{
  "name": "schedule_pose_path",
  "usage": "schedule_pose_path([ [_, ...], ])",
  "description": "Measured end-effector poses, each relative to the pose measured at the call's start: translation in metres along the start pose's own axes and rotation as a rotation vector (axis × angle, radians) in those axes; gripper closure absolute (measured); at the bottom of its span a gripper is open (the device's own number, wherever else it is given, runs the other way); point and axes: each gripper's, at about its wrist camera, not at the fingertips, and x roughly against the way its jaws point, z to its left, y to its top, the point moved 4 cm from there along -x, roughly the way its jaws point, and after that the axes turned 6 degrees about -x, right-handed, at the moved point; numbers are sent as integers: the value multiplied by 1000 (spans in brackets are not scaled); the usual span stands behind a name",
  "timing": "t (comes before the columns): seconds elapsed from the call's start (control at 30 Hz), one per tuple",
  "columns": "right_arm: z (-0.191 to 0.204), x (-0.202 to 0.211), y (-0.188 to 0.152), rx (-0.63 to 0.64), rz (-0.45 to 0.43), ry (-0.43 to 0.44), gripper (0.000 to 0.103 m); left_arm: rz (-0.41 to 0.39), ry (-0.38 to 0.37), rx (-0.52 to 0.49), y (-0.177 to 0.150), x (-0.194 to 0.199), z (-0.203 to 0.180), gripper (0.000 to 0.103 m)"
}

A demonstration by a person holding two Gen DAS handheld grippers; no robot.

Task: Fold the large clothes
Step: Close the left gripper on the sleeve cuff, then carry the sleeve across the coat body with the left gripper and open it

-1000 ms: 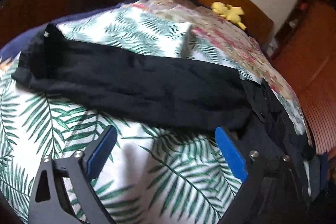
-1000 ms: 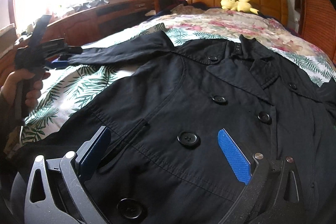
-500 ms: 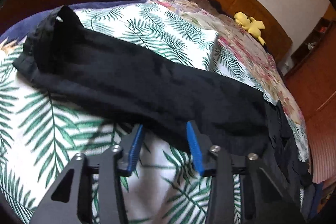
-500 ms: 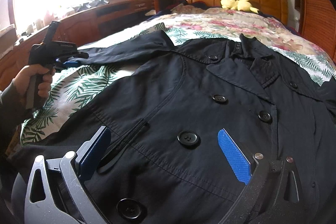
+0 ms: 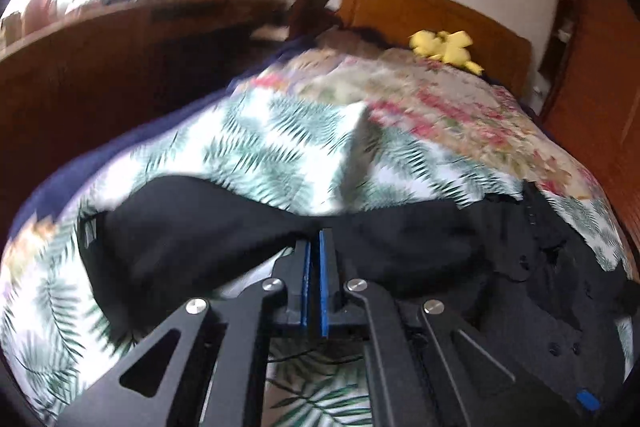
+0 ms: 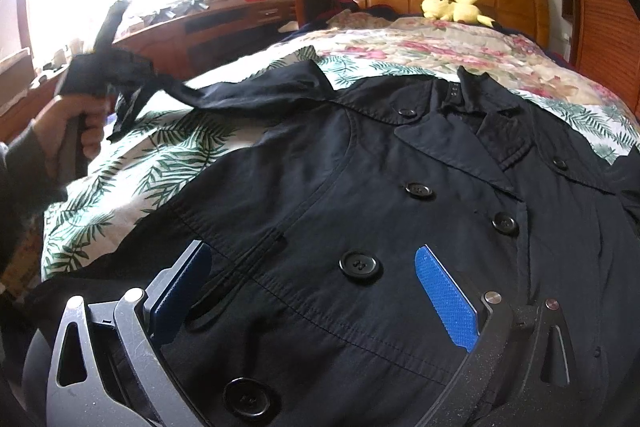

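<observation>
Black coat (image 6: 400,227) spread on bed (image 6: 460,43), sleeve (image 5: 224,227) stretching sideways from clenched left gripper (image 5: 314,247) pinching its midsection, open right gripper (image 6: 316,287) empty above buttoned front.

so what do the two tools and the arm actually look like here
Both are alike. The left tool has matte black angular fingers with triangular cut-outs, silver round screw heads and flat blue pads. The right tool has the same black build, silver screws and blue pads with a fine knurled texture, and its frame looks dusty. The person's left hand grips a black handle, with a dark sleeve at the wrist.
</observation>
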Motion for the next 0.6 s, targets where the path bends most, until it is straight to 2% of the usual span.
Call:
schedule_pose_path([
  [0.17, -7, 17, 3, -36, -37, 31, 0, -47, -46, -86, 23, 33, -46, 103],
  [0.3, -29, 37, 5, -142, -54, 115, 0, -64, -94, -128, 34, 55, -87, 103],
  [0.6, -77, 77, 0, -108, -126, -29, 0, -91, -157, -270, 25, 94, -177, 103],
])
